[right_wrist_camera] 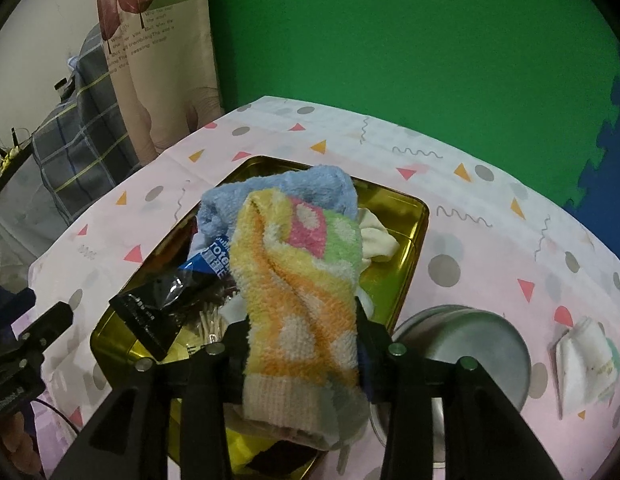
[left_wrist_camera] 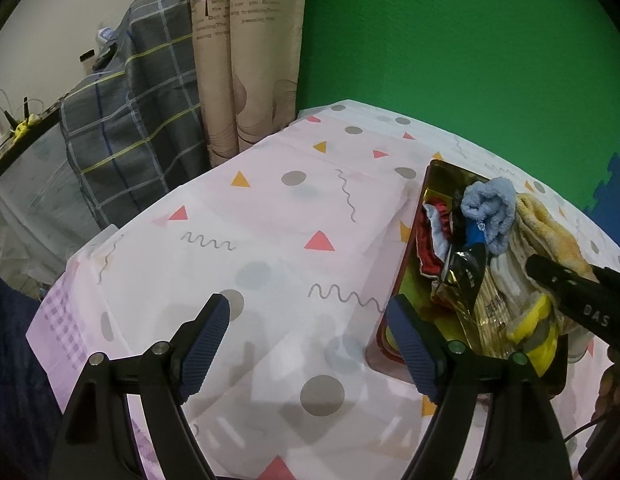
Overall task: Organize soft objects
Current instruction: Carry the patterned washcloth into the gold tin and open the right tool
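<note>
Right tool [right_wrist_camera: 302,332] angled down over gold tin [right_wrist_camera: 413,216], striped sock [right_wrist_camera: 302,280] between its jaws, left tool [left_wrist_camera: 310,344] spread

— What sort of place is this?

— A room in a home, set up partly for filming. The bench [left_wrist_camera: 270,220] wears a pink tablecloth [right_wrist_camera: 489,240] printed with triangles, dots and squiggles.

— Anything else homely?

— A beige curtain [left_wrist_camera: 246,60] with leaf prints and lettering hangs at the left, and a grey checked cloth [left_wrist_camera: 130,112] drapes over furniture beside it.

— And the filming part?

— A plain green backdrop [left_wrist_camera: 449,32] covers the wall behind the bench, with a blue jigsaw-edged mat [right_wrist_camera: 605,152] at its right.

— What lies on the bench?

— A gold tin [right_wrist_camera: 413,216] heaped with fluffy socks [right_wrist_camera: 302,264], household clutter.
</note>
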`<state>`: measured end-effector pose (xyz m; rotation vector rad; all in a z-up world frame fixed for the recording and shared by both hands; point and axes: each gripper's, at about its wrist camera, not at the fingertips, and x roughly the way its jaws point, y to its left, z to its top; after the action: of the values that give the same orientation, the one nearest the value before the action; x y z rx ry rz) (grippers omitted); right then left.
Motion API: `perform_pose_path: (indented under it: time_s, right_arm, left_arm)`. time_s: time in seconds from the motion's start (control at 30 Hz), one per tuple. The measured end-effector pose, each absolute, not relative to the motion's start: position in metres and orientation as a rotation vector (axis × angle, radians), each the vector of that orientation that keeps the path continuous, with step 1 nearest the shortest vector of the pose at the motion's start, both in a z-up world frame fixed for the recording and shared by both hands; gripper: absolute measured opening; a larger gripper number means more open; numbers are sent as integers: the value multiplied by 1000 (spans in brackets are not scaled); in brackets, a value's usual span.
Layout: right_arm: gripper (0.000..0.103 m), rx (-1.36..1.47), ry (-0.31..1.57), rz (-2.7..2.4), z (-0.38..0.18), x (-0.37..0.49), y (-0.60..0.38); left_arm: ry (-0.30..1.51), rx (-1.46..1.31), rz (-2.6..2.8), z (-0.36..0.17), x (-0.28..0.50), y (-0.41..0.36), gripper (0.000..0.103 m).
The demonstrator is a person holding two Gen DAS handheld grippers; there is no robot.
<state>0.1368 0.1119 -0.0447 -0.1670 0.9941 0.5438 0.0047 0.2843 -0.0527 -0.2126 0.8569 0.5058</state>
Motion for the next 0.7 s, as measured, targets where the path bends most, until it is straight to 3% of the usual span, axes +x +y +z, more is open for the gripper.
perform_pose_path:
  time_s: [0.1, 0.7]
  right_arm:
    - [55, -160, 977, 555, -38, 132, 109]
    - [63, -54, 899, 590, -12, 107, 68]
  left_arm:
    - [855, -202, 498, -53, 5, 281, 78]
    - [860, -186, 481, -56, 7, 274, 79]
